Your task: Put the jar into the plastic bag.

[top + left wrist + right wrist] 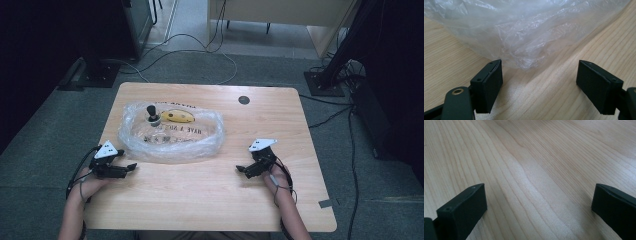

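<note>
Plastic bag (170, 132) on wooden table (280, 130)

The high view is dim, and the floor and corners around the light wooden table (210, 200) are almost black. The clear crinkly plastic bag (524, 30) shines white where light hits it. Both gripper views are brighter, with soft shadows on the wood. The near black jaws look a little blurry.

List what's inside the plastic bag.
Inside the plastic bag: a yellow banana-shaped item and a black-knobbed object. Crumpled film blurs anything else lower down.
</note>
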